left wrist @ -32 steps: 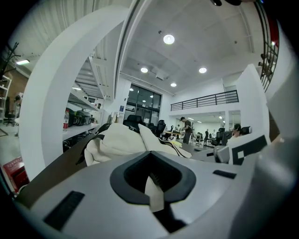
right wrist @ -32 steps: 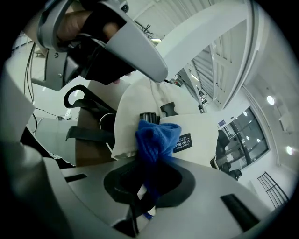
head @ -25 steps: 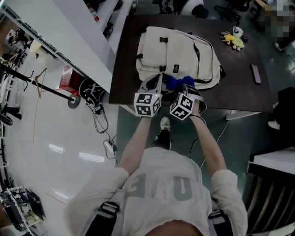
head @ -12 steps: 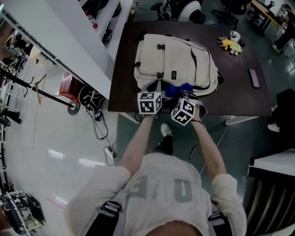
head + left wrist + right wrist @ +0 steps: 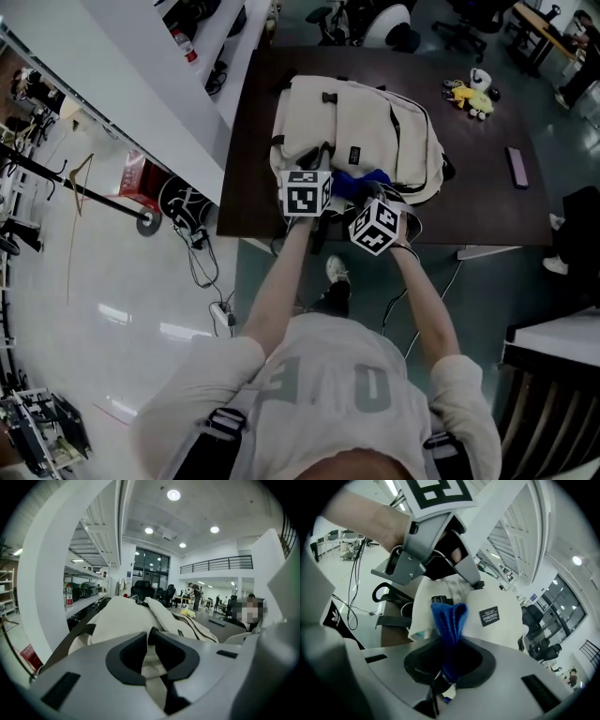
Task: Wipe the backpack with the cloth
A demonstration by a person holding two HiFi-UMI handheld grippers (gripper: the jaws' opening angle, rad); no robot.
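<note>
Right hand-held gripper [image 5: 449, 634] clamped on limp blue cloth [image 5: 449, 613], left hand-held gripper [image 5: 150, 634] pinching near-edge fabric of soft backpack [image 5: 361, 122] lying on counter [image 5: 487, 197]; it'll likely bunch, so pin a seam or strap.

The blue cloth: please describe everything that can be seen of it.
The blue cloth looks like soft, nubby microfibre. It is bunched into a folded strip and clamped between the jaws of the right hand-held gripper, with its free end sticking out forward in a loop. That end is at the near edge of the cream backpack, beside its small black label. Whether it presses on the fabric cannot be told.
</note>
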